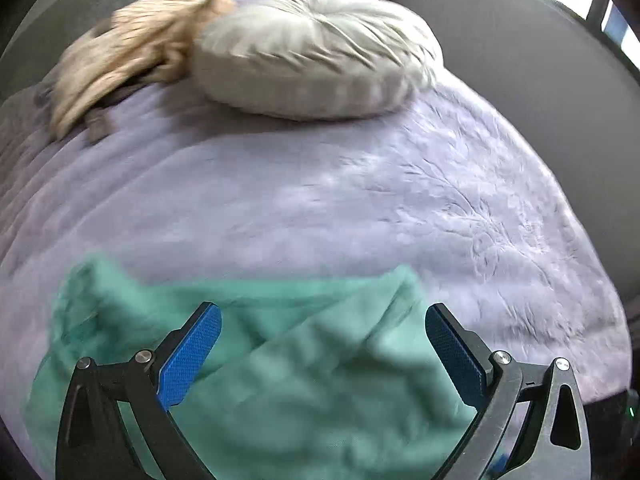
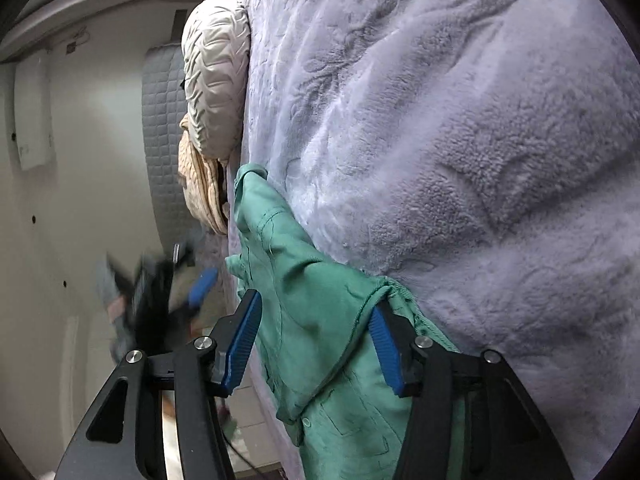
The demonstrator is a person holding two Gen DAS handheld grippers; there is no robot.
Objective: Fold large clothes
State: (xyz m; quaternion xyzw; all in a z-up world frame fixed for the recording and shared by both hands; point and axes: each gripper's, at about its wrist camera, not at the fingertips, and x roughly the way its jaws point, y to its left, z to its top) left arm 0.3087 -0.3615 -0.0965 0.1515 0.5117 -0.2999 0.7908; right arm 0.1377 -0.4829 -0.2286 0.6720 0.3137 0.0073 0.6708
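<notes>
Two tools hang spread apart over the green shirt (image 1: 280, 360), which lies rumpled on the bed (image 1: 320, 208). Right tool (image 2: 316, 336) straddles a fold running lengthwise ahead, nearer than left tool (image 1: 323, 344), which grips nothing.

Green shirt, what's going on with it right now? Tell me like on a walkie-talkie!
Left gripper open above green shirt. Right gripper open, shirt fabric between its fingers. Shirt rumpled on lilac blanket. Round cushion farther back, not blocking.

A bedroom: a bed with plush lavender blanket (image 1: 320, 200), round pillow (image 1: 316, 52), padded headboard (image 2: 164, 120).
</notes>
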